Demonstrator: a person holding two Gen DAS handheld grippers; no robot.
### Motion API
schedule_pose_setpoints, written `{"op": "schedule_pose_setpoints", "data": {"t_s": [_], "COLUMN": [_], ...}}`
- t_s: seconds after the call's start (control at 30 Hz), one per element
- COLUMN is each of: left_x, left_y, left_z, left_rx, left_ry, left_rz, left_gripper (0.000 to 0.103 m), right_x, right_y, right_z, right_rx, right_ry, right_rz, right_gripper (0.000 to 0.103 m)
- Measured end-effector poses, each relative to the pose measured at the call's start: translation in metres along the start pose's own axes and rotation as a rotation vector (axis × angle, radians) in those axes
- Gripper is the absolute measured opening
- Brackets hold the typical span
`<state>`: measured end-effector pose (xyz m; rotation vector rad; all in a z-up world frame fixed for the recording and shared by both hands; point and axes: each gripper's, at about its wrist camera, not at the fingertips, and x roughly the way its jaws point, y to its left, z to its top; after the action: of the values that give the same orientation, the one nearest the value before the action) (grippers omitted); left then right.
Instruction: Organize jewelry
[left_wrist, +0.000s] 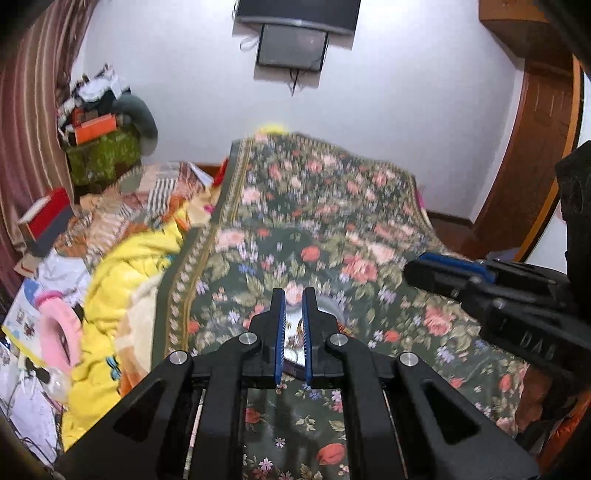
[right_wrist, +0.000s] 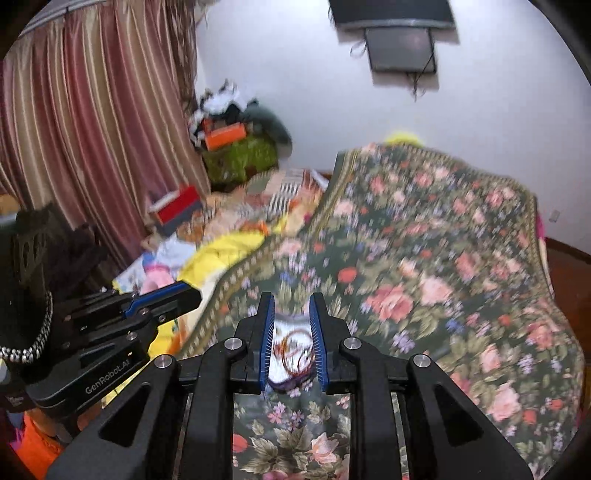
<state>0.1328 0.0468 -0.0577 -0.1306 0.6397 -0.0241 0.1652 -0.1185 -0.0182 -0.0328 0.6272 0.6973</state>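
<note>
A round white dish (right_wrist: 284, 362) with a dark rim lies on the floral bedspread (right_wrist: 424, 258) and holds a tangle of red and gold bangles and rings (right_wrist: 295, 350). My right gripper (right_wrist: 292, 299) hovers over it, jaws a small way apart, nothing between them. The dish (left_wrist: 330, 308) also shows in the left wrist view, mostly hidden behind my left gripper (left_wrist: 293, 293), whose jaws stand narrowly apart and empty above it. The right gripper (left_wrist: 424, 267) shows at the right of the left wrist view; the left gripper (right_wrist: 184, 291) shows at the left of the right wrist view.
A yellow garment (left_wrist: 125, 280) and a pink ring-shaped item (left_wrist: 61, 332) lie left of the bedspread. A red box (right_wrist: 177, 206), piled bags (right_wrist: 236, 147) and striped curtains (right_wrist: 92, 129) stand at the far left. A wooden door (left_wrist: 532, 155) is at the right.
</note>
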Motion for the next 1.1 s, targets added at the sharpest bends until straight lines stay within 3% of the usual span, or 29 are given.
{"op": "schedule_pose_setpoints", "data": {"t_s": [0.23,0.33,0.4,0.47,0.53,0.63,0.77,0.87,1.1], "left_x": [-0.068,-0.095,-0.11,-0.127,-0.14,-0.154,-0.164,-0.169,-0.18], "left_y": [-0.027,-0.036,-0.041,-0.043,-0.043,-0.039,-0.031,-0.027,-0.03], "left_z": [0.015,0.017,0.017,0.016,0.015,0.013,0.01,0.008,-0.003], "left_rx": [0.063,0.078,0.081,0.08,0.071,0.045,0.011,-0.006,-0.003], "left_ry": [-0.185,-0.258,-0.302,-0.355,-0.393,-0.427,-0.443,-0.455,-0.461], "left_rz": [0.043,0.052,0.059,0.072,0.084,0.092,0.095,0.104,0.116], "left_gripper": [0.011,0.02,0.037,0.046,0.054,0.066,0.078,0.088,0.092], "right_x": [-0.058,-0.077,-0.086,-0.097,-0.106,-0.113,-0.122,-0.125,-0.128], "right_y": [0.02,0.032,0.036,0.04,0.044,0.045,0.046,0.047,0.049], "right_z": [0.011,0.01,0.009,0.006,0.003,0.002,-0.004,-0.007,-0.011], "right_rx": [-0.027,-0.05,-0.057,-0.056,-0.06,-0.059,-0.044,-0.05,-0.05], "right_ry": [-0.175,-0.23,-0.262,-0.308,-0.343,-0.361,-0.4,-0.409,-0.409], "right_rz": [-0.023,-0.047,-0.067,-0.093,-0.116,-0.125,-0.145,-0.16,-0.161], "right_gripper": [0.017,0.02,0.033,0.054,0.058,0.061,0.084,0.088,0.09]}}
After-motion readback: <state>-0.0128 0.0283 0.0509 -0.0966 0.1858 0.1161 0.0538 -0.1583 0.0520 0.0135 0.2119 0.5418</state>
